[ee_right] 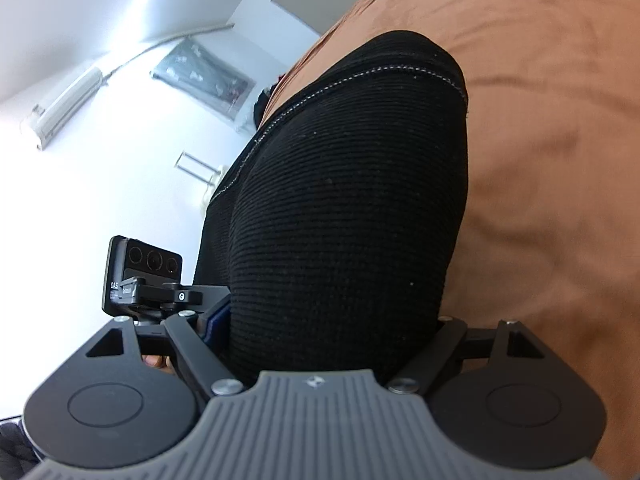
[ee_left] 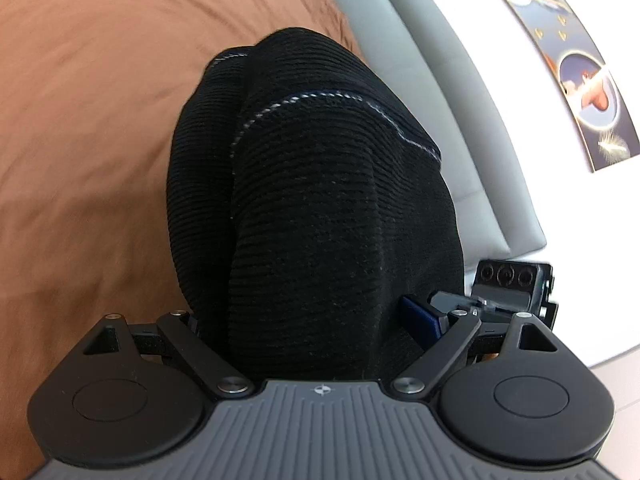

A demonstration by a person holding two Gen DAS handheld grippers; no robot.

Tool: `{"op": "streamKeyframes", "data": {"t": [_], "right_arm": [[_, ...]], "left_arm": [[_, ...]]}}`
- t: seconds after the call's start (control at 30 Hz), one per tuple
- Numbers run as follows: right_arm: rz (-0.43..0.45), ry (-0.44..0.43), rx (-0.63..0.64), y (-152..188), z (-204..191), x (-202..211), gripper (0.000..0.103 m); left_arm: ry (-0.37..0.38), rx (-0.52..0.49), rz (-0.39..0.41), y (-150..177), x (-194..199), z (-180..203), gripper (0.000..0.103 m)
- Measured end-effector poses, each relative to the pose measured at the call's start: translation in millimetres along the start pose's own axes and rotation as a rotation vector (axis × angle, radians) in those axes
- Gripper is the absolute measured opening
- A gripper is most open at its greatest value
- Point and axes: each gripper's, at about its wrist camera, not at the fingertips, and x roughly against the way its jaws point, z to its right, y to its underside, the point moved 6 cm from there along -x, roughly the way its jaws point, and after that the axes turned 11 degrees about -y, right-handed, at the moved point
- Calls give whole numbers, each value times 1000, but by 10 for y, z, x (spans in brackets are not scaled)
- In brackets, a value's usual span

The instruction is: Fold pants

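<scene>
The black ribbed pants (ee_left: 312,200) with light stitched seams hang bunched in front of the left wrist camera, over the brown bedspread (ee_left: 88,128). My left gripper (ee_left: 316,320) is shut on the pants; its fingertips are buried in the cloth. In the right wrist view the same pants (ee_right: 344,208) fill the middle, and my right gripper (ee_right: 332,320) is shut on them too. Each view shows the other gripper's camera block beside the cloth, so the two grippers hold the pants close together.
A grey padded headboard (ee_left: 432,92) and a white wall with a painted picture (ee_left: 576,76) lie right of the bed. The right wrist view shows the bedspread (ee_right: 540,140), a white wall with an air conditioner (ee_right: 64,104) and a dark picture (ee_right: 204,76).
</scene>
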Motion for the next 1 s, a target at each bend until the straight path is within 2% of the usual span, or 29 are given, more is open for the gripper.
{"op": "streamKeyframes", "data": {"t": [0.17,0.3,0.4,0.5,0.57,0.6,0.63,0.7,0.77,0.87,1.0], "right_arm": [[-74,3,32,-752,217,-192,78],[-85,-11,45,-1031,406,-474,78],[-96,-13,51,-1072,485,-755,79],[-115,17,54,-1039,655,-957,85],[-140,118,26,-931,811,-1257,91],[-159,203,14,-865,946,-1364,95],[-150,251,1,-799,1052,-1427,98],[-82,183,-35,-733,1040,-1435,97],[-60,187,-7,-625,959,-1444,97],[-43,181,-43,-454,883,-1403,97],[-22,163,-38,-277,743,-1417,97]], "left_arm": [[-4,21,43,-548,-366,89,102],[2,49,62,-951,-566,-62,102],[-38,72,76,-1155,-613,-361,102],[-146,106,79,-1236,-844,-584,102],[-234,126,45,-1171,-1015,-760,102],[-243,109,50,-1147,-1055,-787,101],[-228,86,67,-1132,-1065,-784,103],[-223,78,87,-1145,-1045,-781,103],[-222,68,73,-1186,-1027,-833,103],[-219,59,67,-1014,-1117,-657,103],[-222,21,63,-986,-1137,-562,103]]}}
